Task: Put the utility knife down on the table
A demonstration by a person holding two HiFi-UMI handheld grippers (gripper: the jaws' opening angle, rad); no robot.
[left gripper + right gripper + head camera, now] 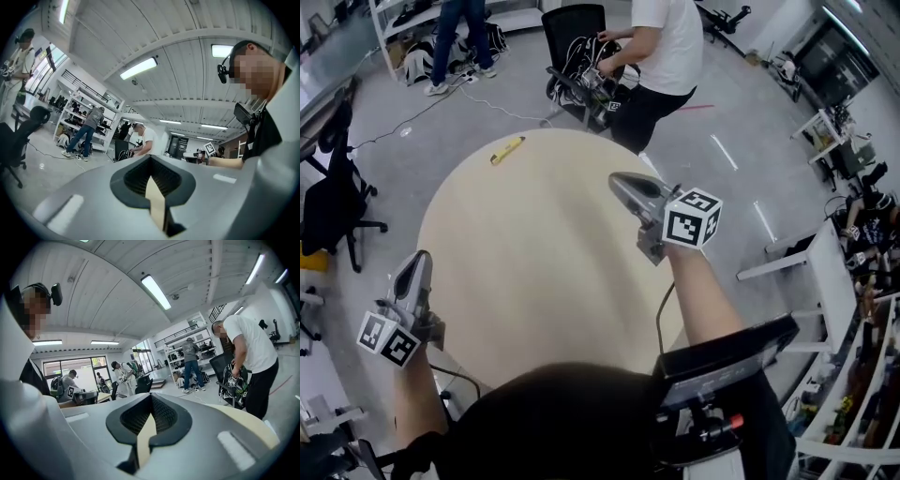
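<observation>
Yellow utility knife (507,150) on table (534,281), well beyond left tool (419,261), right tool (621,183); both pressed together, empty.

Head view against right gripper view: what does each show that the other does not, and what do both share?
Only the head view: the yellow utility knife lying near the far edge of the table, plus the left gripper and the right gripper from above. Only the right gripper view: ceiling lights and its own fingers, closed on nothing. Both: the round table and the person in a white shirt by a black chair.
</observation>
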